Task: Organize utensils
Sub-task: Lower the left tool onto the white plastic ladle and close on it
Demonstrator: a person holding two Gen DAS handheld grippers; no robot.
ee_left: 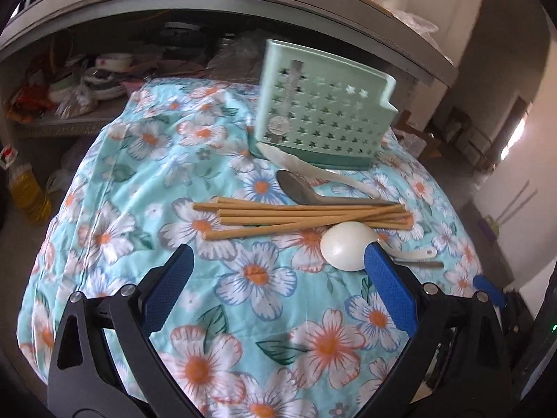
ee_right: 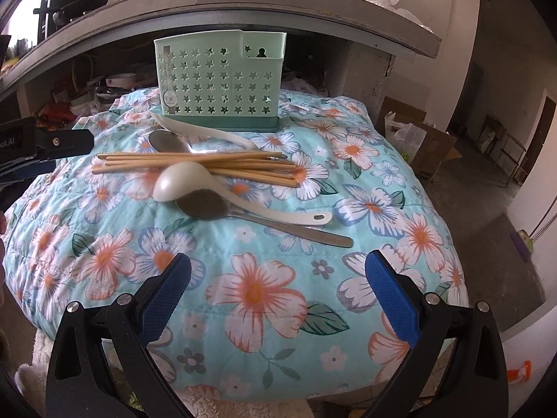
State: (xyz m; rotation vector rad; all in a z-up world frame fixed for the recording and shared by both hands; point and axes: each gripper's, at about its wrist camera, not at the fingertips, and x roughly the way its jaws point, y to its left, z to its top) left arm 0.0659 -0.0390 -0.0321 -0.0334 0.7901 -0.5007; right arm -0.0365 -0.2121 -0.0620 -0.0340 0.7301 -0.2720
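Surface: floral quilt (ee_right: 264, 299), under both grippers.
Far edge: green holder (ee_right: 219, 80), upright.
Between: chopsticks (ee_right: 195, 165), white spoons, metal spoons, lying loose.

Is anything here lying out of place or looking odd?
Yes: the wooden chopsticks and spoons lie piled across each other on the floral cloth, outside the mint-green perforated plastic holder, which shows no utensils inside.
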